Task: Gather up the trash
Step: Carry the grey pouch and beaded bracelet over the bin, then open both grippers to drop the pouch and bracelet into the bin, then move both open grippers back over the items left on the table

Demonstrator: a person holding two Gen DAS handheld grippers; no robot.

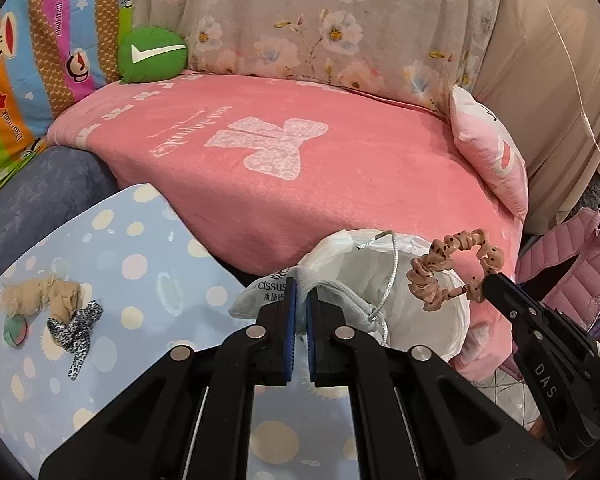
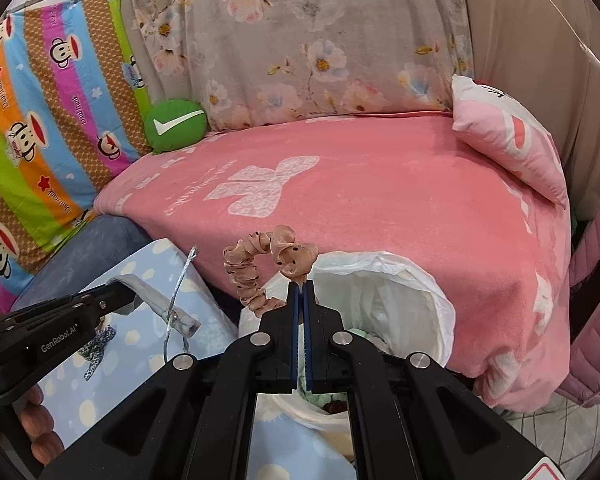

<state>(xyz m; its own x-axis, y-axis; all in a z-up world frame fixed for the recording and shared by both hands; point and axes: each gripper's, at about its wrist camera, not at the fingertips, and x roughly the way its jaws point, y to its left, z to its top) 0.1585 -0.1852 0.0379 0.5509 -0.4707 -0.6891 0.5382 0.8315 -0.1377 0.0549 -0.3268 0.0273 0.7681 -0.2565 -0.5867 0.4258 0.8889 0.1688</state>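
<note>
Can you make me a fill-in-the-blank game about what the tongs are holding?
1. The right tongs pinch a spotted ____.
2. The left tongs pinch a grey ____ with a silver cord.
3. The bin beside the pink blanket is lined with a ____ bag.
4. The green cushion shows a white ____.

Missing words: scrunchie; pouch; white; tick

Two grippers (image 1: 300, 292) (image 2: 302, 288), one bin (image 2: 420, 280), one scrunchie (image 1: 448, 268), one pouch (image 1: 260, 296), two cushions (image 1: 152, 54) (image 1: 488, 144), one leopard bow (image 1: 78, 328)
</note>
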